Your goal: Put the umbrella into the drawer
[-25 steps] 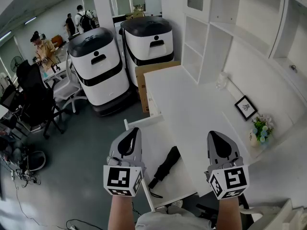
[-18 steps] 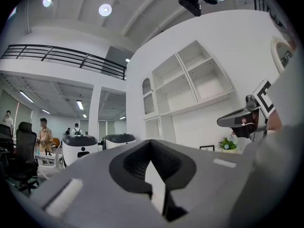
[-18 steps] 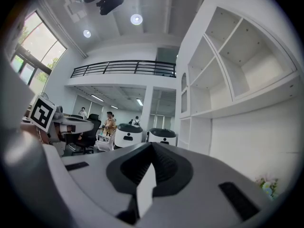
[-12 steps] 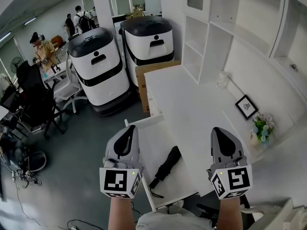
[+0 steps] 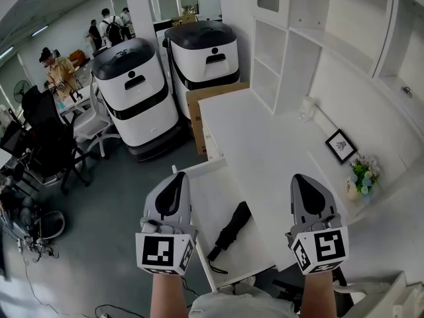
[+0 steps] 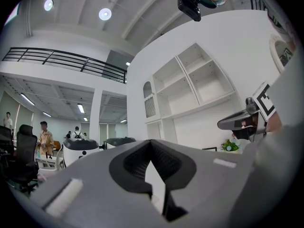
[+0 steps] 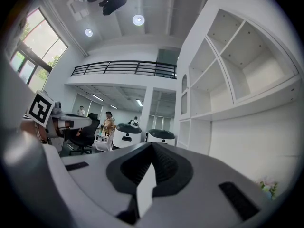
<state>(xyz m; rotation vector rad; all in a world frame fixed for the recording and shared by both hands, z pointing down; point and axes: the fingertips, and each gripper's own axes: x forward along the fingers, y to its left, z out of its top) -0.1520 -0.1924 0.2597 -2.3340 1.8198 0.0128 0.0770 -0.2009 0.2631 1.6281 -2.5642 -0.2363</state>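
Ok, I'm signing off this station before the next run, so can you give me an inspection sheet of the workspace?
Surface: white desk against the wall shelves.
Job's things: drawer pulled open; folded black umbrella lies inside it.
Clutter: picture frame and flower pot at the desk's right side.
Grippers: left gripper beside the drawer, right gripper over the desk edge; both jaws shut, nothing between them.
Cables: loose cables on the floor, left.
Surroundings: two white machines, cardboard box, chairs, people far off.
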